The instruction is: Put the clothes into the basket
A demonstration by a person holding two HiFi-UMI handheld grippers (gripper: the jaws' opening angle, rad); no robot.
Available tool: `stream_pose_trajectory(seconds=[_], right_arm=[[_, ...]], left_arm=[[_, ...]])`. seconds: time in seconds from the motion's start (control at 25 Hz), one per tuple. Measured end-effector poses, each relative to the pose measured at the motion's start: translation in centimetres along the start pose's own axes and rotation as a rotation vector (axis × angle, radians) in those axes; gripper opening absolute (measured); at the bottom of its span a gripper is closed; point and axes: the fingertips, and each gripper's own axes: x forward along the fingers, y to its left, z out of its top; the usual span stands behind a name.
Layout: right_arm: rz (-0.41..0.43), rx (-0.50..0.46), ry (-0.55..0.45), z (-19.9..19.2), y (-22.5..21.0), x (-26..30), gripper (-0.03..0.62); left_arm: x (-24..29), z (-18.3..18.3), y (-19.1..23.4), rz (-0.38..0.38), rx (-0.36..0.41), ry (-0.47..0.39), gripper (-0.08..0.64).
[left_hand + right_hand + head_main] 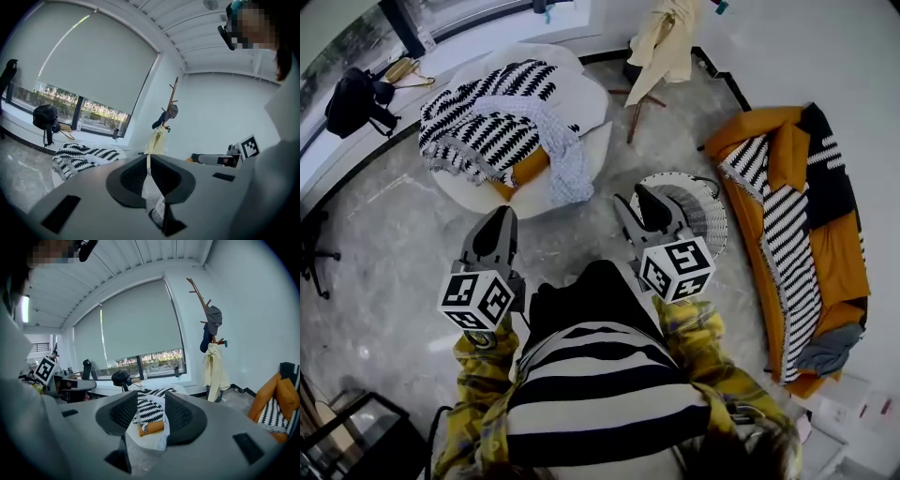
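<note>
clothes [492, 131] on pouf [581, 92], basket [707, 218] right — beside sofa [848, 267]

The floor [384, 244] looks like polished stone, the basket [710, 217] woven wicker, the clothes [478, 131] soft patterned cloth.

no text, label or number can be read.

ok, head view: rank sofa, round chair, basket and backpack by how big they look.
1. sofa and round chair: too close to separate, sofa maybe slightly larger.
2. basket, partly hidden.
3. backpack, smallest, though it's also farthest from the camera.
</note>
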Motion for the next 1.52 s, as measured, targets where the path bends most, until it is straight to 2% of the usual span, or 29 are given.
stream_pose_trajectory(seconds=[0.4,0.6,0.76,1.08,1.28,1.52], right_arm=[[0.078,-0.019,0.066,-0.8,-0.5,8.9,0.196],[0.089,-0.028,0.076,-0.3,-3.2,14.5,0.207],[0.089,-0.028,0.121,-0.6,-5.7,19.2,0.208],[0.113,0.005,0.234,-4.2,-8.8,27.3,0.207],[0.132,0.031,0.283,-6.8,-10.3,31.6,0.21],[0.166,0.005,0.36,-10.4,-11.0,36.8,0.213]], left_arm=[[3.2,0.1,5.8,0.09,-0.037,0.003,0.035],[7.8,1.2,8.5,0.125,-0.03,0.0,0.035],[11.6,1.9,10.9,0.16,-0.025,0.025,0.035],[18.1,0.8,15.3,0.186,-0.091,0.094,0.035],[21.8,-0.1,16.6,0.169,-0.069,0.138,0.036],[24.8,-2.2,19.1,0.188,-0.067,0.205,0.037]])
